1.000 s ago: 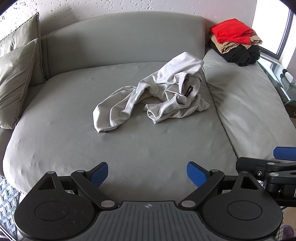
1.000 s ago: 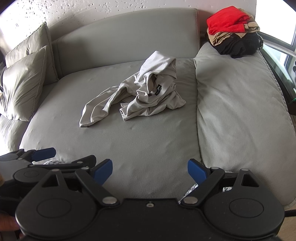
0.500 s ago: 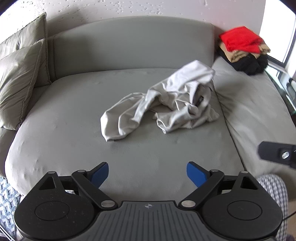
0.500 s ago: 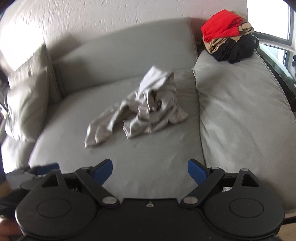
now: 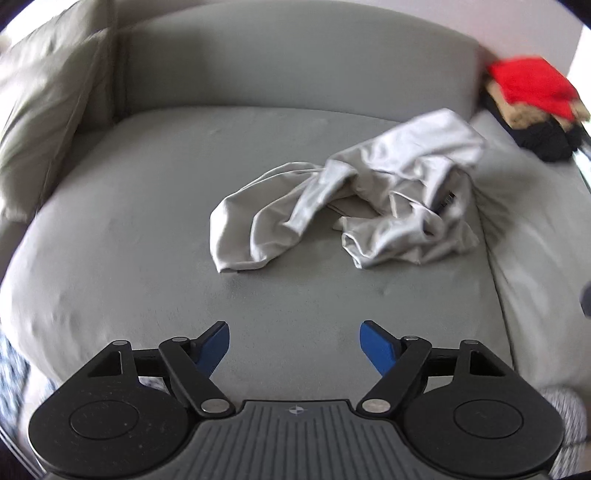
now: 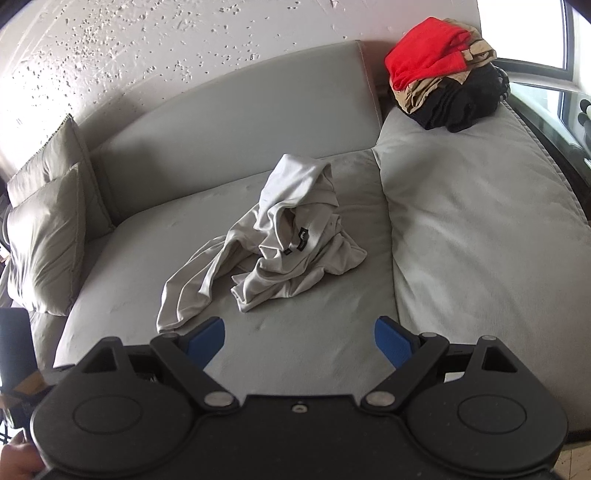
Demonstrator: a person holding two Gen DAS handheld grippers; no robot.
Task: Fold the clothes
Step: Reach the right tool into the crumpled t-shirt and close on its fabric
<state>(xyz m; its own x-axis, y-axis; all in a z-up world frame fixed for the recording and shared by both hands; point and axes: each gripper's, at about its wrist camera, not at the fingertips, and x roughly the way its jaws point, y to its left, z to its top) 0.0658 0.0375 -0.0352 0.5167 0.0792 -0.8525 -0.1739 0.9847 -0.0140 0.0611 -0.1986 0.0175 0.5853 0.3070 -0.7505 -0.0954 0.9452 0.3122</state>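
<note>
A crumpled light grey garment (image 5: pixel 354 206) lies in a heap on the grey sofa seat (image 5: pixel 147 229); in the right wrist view the garment (image 6: pixel 273 243) shows a small black label. My left gripper (image 5: pixel 294 345) hovers open over the seat's front, well short of the garment, with nothing between its blue pads. My right gripper (image 6: pixel 299 341) is open too, above the front of the seat, its left pad near the garment's trailing end without touching it.
A pile of folded clothes (image 6: pixel 443 70), red on tan on black, sits at the back right on a raised cushion (image 6: pixel 487 229). Two grey pillows (image 6: pixel 48 229) lean at the left. A window (image 6: pixel 524 33) is at the far right.
Both grippers have moved forward toward the garment and stayed open. The left view has swung left and is blurred. The other gripper has left each view.
</note>
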